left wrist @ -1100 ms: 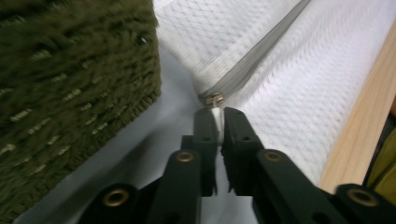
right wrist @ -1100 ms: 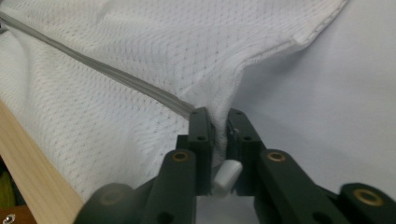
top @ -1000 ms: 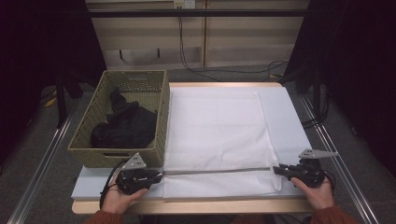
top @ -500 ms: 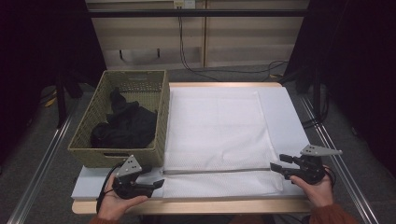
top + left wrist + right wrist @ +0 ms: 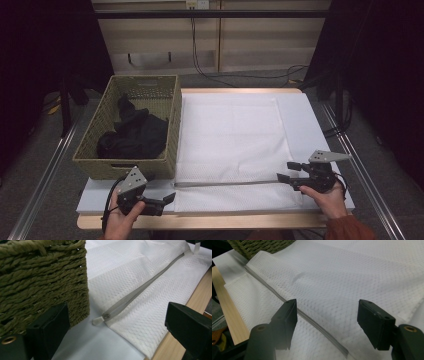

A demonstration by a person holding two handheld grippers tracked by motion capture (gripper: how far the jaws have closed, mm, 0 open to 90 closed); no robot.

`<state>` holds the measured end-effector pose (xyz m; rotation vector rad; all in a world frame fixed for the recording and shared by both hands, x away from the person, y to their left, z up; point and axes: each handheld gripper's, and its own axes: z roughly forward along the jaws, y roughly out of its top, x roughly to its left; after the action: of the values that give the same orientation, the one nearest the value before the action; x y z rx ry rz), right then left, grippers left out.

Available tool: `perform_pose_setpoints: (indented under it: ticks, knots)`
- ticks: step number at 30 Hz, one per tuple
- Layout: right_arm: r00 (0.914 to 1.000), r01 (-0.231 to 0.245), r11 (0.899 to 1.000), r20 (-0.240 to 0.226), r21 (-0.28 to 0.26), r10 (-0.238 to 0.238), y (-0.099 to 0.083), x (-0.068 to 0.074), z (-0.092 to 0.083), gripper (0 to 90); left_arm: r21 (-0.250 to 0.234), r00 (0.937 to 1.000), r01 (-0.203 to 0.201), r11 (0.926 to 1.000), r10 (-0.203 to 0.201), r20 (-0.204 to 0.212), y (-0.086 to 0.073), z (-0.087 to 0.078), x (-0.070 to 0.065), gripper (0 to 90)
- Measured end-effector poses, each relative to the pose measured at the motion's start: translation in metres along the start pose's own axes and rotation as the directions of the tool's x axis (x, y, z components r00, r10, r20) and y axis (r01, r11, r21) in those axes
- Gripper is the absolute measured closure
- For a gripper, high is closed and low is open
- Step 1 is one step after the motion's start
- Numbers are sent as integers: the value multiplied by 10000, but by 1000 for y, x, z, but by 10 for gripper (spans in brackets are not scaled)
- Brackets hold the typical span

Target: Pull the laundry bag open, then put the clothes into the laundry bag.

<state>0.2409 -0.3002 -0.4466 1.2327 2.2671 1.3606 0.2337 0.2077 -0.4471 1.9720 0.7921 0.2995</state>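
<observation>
Mesh bag: large white rectangular mesh laundry bag (image 5: 230,137), spread flat on the white table top (image 5: 320,120), just right of the basket, near edge close to the wooden front edge of the table.
Zipper: long grey zipper (image 5: 227,183) running across the near part of the bag, from the left end near the basket corner to the right end near the right gripper; looks closed along its length in the left gripper view (image 5: 140,288).
Zipper end: small white tab (image 5: 97,320) at the left end of the zipper, lying on the bare table top, just beside the basket corner.
Left gripper: black two-jaw hand-held gripper (image 5: 167,199) in the left hand (image 5: 122,220), at the front left of the table; jaws just opened wide, nothing between them, pads apart from the bag and the tab.
Right gripper: black two-jaw hand-held gripper (image 5: 286,172) in the right hand (image 5: 327,197), at the right end of the zipper; jaws just opened wide, standing over the mesh with the zipper line (image 5: 312,321) passing below between them, not pressing on it.
Basket: olive-green woven rectangular basket (image 5: 165,145), on the left of the table, touching or nearly touching the left edge of the bag.
Basket content: black crumpled cloth (image 5: 132,135) lying inside the basket.
</observation>
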Motion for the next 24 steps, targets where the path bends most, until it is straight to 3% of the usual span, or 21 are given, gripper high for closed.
perform_pose_setpoints:
  ticks: [7,15,21,24]
  knots:
    - [9974,462,9982,-574,379,-440,9,13,24,316,-295,9997,75,9995,-82,-230,-1,-1,1,59]
    - [9900,977,9915,-1105,858,-879,16,27,54,342,-149,9997,-90,9998,87,-221,-2,-1,0,59]
    - [9759,1564,9829,-1683,975,-1386,27,43,75,390,18,9995,-235,9997,236,-207,-1,0,-1,60]
    - [9662,1923,9731,-1980,1265,-1651,29,51,88,408,114,9996,-227,9997,229,-161,-1,1,-1,60]
